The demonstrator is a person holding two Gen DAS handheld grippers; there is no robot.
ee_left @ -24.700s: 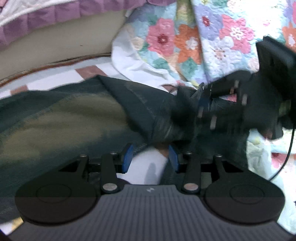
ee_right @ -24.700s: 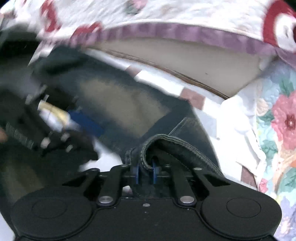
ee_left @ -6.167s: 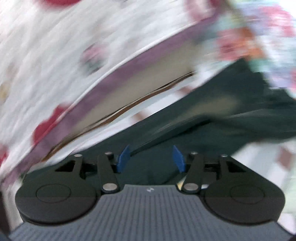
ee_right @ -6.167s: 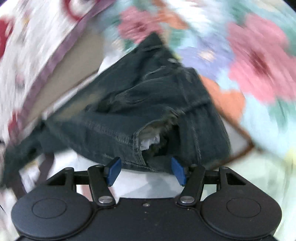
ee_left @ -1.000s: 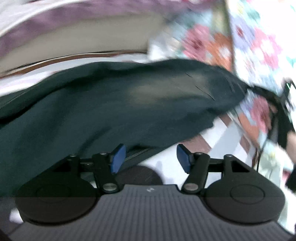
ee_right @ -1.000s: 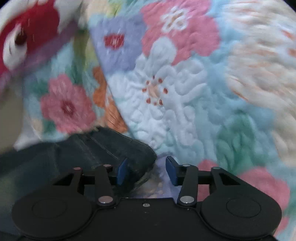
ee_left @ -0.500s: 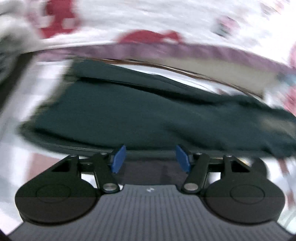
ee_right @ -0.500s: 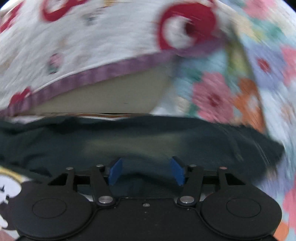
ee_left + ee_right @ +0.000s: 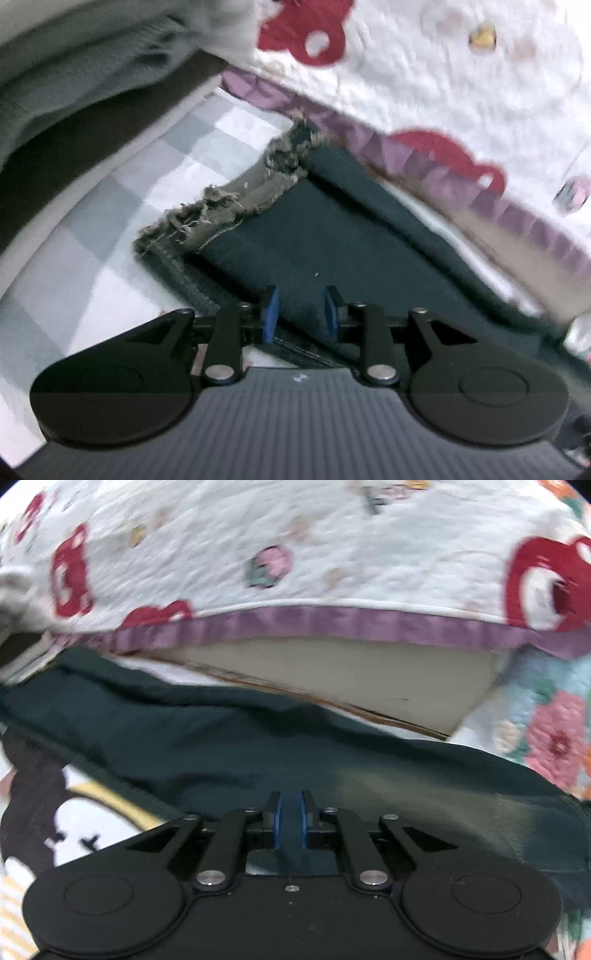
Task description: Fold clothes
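Dark jeans (image 9: 332, 229) lie flat on the bed, their frayed pale hem (image 9: 221, 210) pointing up-left in the left wrist view. My left gripper (image 9: 301, 319) sits low over the leg's near edge just behind that hem. Its jaws are closing with a ridge of denim between them, and both blue pad faces still show. In the right wrist view the jeans (image 9: 221, 738) stretch across the frame, with a faded patch to the right. My right gripper (image 9: 290, 825) is closing, its pads pinching a narrow fold of the denim at the near edge.
A white quilt with red prints and a purple border (image 9: 443, 74) (image 9: 295, 554) overhangs the far side of the jeans. A floral quilt (image 9: 554, 738) lies at the right. A grey checked sheet (image 9: 110, 240) and a grey-green cloth (image 9: 74, 74) are on the left. A cartoon print (image 9: 74, 823) shows near left.
Both views swung along the jeans: the left one now faces the frayed hem, the right one the mid leg. Both pairs of jaws narrowed, and the right has closed on denim.
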